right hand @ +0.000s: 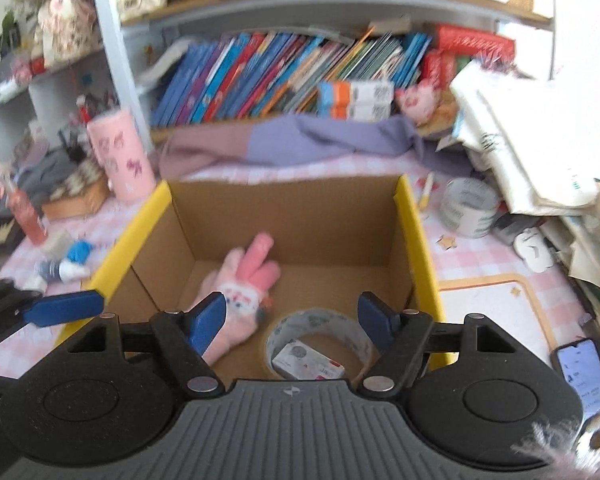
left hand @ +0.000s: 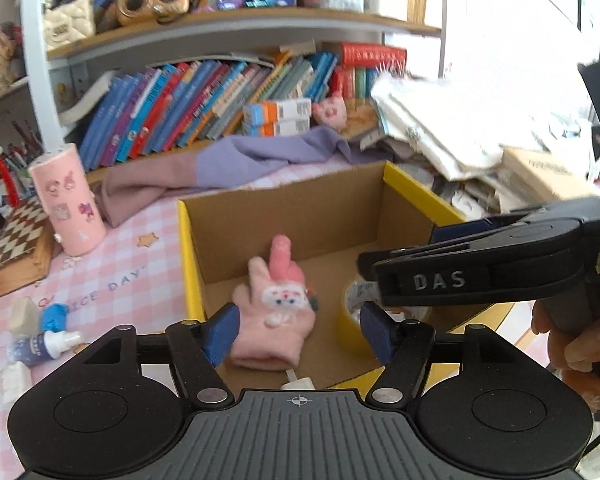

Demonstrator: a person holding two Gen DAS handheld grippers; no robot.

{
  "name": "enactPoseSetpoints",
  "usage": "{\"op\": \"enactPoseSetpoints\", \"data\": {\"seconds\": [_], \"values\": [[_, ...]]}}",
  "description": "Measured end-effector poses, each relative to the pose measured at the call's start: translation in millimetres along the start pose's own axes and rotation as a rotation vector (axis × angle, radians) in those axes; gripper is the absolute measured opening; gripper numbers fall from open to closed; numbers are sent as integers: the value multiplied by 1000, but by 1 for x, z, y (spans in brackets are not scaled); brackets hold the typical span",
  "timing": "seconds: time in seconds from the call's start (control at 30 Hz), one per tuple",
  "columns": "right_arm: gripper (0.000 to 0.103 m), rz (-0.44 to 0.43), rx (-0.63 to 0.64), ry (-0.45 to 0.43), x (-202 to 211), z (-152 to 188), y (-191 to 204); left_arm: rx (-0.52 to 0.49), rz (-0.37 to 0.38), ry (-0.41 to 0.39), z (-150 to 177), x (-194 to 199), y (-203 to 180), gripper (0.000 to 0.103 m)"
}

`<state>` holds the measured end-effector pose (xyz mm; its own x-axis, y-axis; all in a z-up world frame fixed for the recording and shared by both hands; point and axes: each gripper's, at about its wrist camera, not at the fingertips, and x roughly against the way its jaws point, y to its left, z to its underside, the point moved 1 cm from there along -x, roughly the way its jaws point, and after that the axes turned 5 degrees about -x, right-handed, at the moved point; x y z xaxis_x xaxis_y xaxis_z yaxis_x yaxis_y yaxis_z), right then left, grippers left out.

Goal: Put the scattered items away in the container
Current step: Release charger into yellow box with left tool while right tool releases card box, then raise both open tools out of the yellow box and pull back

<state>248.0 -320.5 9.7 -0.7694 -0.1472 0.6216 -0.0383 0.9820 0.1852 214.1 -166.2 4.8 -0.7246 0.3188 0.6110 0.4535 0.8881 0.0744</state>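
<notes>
The open brown cardboard box with yellow outer walls (right hand: 418,248) holds a pink knitted glove with a white bunny face (left hand: 274,312) and a yellowish clear roll of tape (right hand: 320,342). Pink-and-white checked cloth (left hand: 140,256) covers the counter. The pink cylindrical tin (left hand: 70,204) carries cartoon stickers, and a brown-and-white chequered board (left hand: 18,230) lies beside it.

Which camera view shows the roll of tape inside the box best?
The right wrist view: the tape roll lies whole on the floor of the cardboard box, with a small white box inside its ring. In the left wrist view the right gripper covers most of it.
</notes>
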Motion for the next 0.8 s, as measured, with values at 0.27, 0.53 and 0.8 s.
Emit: {"op": "enactPoseSetpoints", "data": {"seconds": [0.27, 0.53, 0.8], "values": [[75, 44, -10, -108, 42, 14, 5, 70, -28, -69, 8, 44, 10, 78], [76, 110, 26, -200, 80, 44, 20, 55, -62, -98, 30, 68, 11, 78], [76, 177, -1, -179, 103, 83, 40, 38, -20, -65, 58, 94, 17, 78]]}}
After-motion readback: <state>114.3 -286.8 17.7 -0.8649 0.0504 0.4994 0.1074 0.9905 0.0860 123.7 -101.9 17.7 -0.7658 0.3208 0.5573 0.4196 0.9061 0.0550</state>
